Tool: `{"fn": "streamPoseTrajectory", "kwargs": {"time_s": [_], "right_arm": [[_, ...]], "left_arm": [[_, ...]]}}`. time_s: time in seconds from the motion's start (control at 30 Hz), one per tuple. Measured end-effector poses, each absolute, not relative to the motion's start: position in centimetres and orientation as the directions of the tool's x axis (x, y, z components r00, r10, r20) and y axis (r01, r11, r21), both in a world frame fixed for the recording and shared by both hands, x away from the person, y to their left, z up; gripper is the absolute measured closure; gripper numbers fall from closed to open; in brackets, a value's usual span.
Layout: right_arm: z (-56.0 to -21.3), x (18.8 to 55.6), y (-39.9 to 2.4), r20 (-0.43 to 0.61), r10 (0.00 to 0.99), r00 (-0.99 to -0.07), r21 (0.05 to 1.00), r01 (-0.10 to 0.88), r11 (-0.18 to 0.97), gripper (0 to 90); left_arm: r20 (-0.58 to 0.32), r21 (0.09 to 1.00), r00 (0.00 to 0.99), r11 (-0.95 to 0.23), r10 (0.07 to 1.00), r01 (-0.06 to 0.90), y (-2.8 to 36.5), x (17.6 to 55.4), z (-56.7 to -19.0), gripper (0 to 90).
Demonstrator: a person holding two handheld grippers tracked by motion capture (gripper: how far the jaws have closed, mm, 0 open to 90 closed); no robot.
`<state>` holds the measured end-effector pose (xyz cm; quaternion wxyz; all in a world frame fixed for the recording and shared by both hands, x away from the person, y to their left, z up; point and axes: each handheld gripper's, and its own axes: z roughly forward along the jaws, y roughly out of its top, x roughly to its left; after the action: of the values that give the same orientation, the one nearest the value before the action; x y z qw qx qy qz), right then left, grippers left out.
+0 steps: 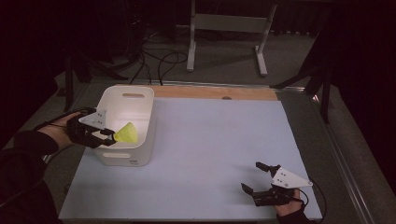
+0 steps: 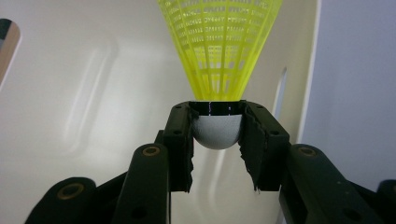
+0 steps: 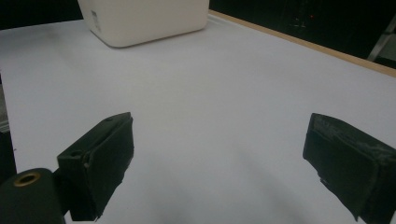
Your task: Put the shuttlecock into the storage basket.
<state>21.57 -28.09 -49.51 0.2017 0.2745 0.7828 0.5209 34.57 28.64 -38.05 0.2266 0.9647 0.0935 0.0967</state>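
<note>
A yellow shuttlecock [image 1: 126,134] with a white cork head [image 2: 217,130] hangs over the inside of the white bin [image 1: 135,109] at the table's left. My left gripper [image 1: 108,136] is shut on the cork, the yellow skirt [image 2: 219,46] pointing away from the jaws toward the bin's right wall. My right gripper [image 1: 254,177] rests low over the white table sheet [image 1: 215,140] near the front right, jaws wide open with nothing between its fingers [image 3: 100,158]. In the right gripper view the bin [image 3: 144,18] stands far off.
The bin has handle slots in its walls [image 1: 133,95]. A wooden strip [image 1: 215,92] edges the table's far side. Beyond it are a metal stand [image 1: 229,23] and cables on the floor [image 1: 159,60]. The sheet stretches bare between bin and right gripper.
</note>
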Motion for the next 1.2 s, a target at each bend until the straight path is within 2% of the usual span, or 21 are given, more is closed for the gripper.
{"fn": "streamPoseTrajectory", "kwargs": {"time_s": [0.2,0.33,0.43,0.57,0.8,0.9,1.0,1.07,1.13,1.2], "right_arm": [[-49.5,21.6,-28.1,-0.03,0.641,-0.767,0.926,0.22,0.306,8.4],[-49.5,21.6,-28.2,-0.029,0.641,-0.767,0.926,0.221,0.306,8.4],[-49.5,21.6,-28.2,-0.03,0.641,-0.767,0.926,0.221,0.307,8.4],[-49.6,21.6,-28.2,-0.03,0.644,-0.765,0.926,0.221,0.306,8.4],[-49.5,21.6,-28.2,-0.031,0.645,-0.764,0.925,0.223,0.309,8.4],[-49.5,21.5,-28.2,-0.032,0.645,-0.764,0.926,0.22,0.307,8.4],[-49.5,21.5,-28.2,-0.032,0.646,-0.762,0.926,0.221,0.306,8.4],[-49.5,21.5,-28.2,-0.031,0.645,-0.763,0.926,0.221,0.306,8.4],[-49.5,21.5,-28.2,-0.032,0.644,-0.764,0.926,0.22,0.308,8.4],[-49.5,21.5,-28.2,-0.034,0.643,-0.765,0.926,0.218,0.308,8.4]], "left_arm": [[0.149,0.417,0.962,-0.897,0.23,0.15,28.1,34.8,-38.4,64.7],[0.154,0.424,0.956,-0.891,0.249,0.164,28.0,35.0,-38.4,63.0],[0.166,0.443,0.95,-0.88,0.265,0.168,28.1,35.0,-37.9,57.9],[0.183,0.463,0.931,-0.863,0.316,0.202,28.2,35.0,-36.9,45.7],[0.179,0.549,0.934,-0.82,0.308,0.165,27.9,34.1,-35.1,40.0],[0.152,0.573,0.938,-0.801,0.313,0.174,27.5,33.8,-34.8,30.7],[0.105,0.582,0.933,-0.782,0.344,0.223,26.8,33.8,-34.3,15.0],[0.103,0.583,0.924,-0.775,0.368,0.244,26.3,33.7,-34.1,12.7],[0.068,0.573,0.929,-0.776,0.364,0.263,25.8,33.7,-34.0,2.9],[0.065,0.568,0.932,-0.781,0.356,0.259,25.3,33.6,-34.0,0.0]]}}
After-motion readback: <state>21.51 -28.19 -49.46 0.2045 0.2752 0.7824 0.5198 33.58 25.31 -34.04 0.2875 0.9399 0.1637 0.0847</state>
